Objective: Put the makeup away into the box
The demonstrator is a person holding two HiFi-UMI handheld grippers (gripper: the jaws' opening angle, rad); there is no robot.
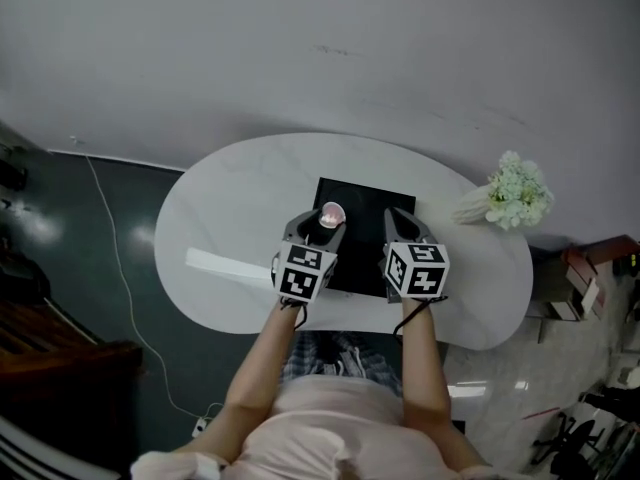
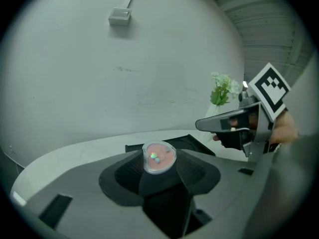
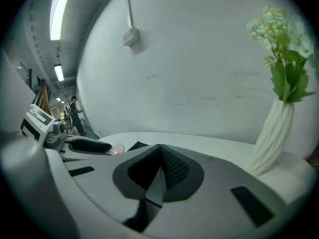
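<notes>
Head view: the left gripper [image 1: 324, 220] is clamped on a round pink makeup compact [image 1: 331, 212], which sits right at its fingertips, just left of centre frame. Below the compact lies the black box [image 1: 365, 203] in the middle of the white oval table [image 1: 230, 188]. The compact hangs over the box's left edge, clear of the tabletop.

In the left gripper view the compact [image 2: 158, 157] sits dead centre, its clear lid facing the camera, with a dark pad pressing on each side of it. The box [image 2: 185, 141] shows just behind and below it.

The right gripper [image 1: 400, 220] is on the right side of the box, level with the left one in the frame and well apart from the compact. In the right gripper view its jaws are together, pads meeting along one line with nothing between them [image 3: 160, 156]. At the left edge of that view the other gripper shows, with a sliver of pink at its tip [image 3: 115, 148].

Far right of the table stands a white vase of pale flowers [image 1: 515, 193], well away from both tools and the box.
</notes>
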